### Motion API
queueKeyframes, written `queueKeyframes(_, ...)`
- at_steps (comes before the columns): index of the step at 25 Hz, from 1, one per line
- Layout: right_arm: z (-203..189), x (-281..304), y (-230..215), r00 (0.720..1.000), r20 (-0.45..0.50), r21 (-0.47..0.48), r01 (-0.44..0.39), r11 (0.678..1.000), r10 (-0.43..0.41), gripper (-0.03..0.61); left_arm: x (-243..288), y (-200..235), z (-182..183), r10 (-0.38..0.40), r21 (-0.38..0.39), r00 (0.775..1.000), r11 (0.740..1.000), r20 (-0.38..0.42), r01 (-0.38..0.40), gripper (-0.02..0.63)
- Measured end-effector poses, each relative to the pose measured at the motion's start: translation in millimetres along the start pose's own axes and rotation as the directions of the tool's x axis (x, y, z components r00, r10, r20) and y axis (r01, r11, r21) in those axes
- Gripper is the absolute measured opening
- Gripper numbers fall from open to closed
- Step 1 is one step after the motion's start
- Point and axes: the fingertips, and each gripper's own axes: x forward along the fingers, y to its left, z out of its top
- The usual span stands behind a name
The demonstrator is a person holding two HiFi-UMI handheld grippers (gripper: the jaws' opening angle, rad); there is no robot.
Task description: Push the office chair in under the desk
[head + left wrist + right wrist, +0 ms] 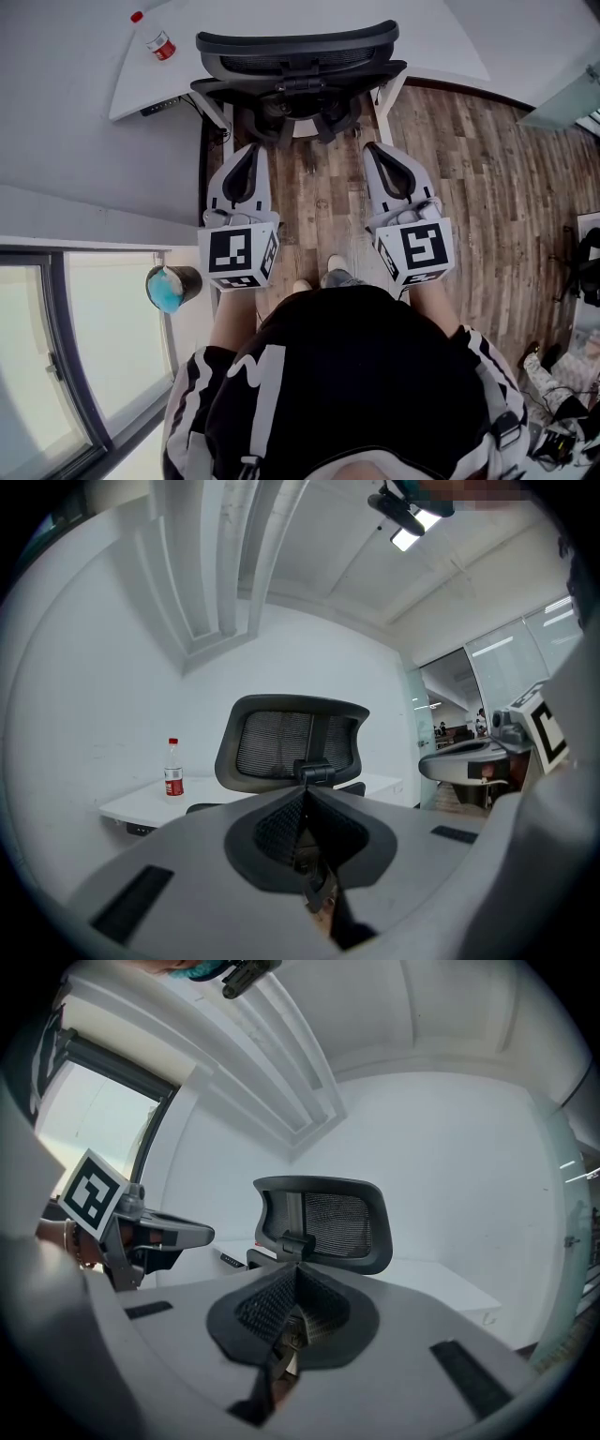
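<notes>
A black office chair (295,52) with a mesh back stands at the white desk (441,37), its seat and base reaching in under the desk's edge. In the left gripper view the chair (295,747) faces me with its back, and in the right gripper view the same chair (323,1222) stands just ahead. My left gripper (250,152) and right gripper (373,150) hover side by side over the wood floor, a short way behind the chair and not touching it. Both have their jaws shut with nothing between them.
A bottle (159,42) with a red cap stands on the desk's left part. A dark bin (172,286) with something blue in it sits by the wall beside a large window (84,356). Bags and cables (586,272) lie at the far right on the wood floor (487,187).
</notes>
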Motion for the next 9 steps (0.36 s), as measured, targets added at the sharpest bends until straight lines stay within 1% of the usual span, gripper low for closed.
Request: queueKeyframes(9, 1.9, 5.5, 3.7, 1.000, 0.004, -0.001, -0.008, 1.000, 0.008, 0.009, 1.2, 2.8, 1.3, -0.004, -0.001, 1.000, 1.000, 0.004, 0.004, 0.009)
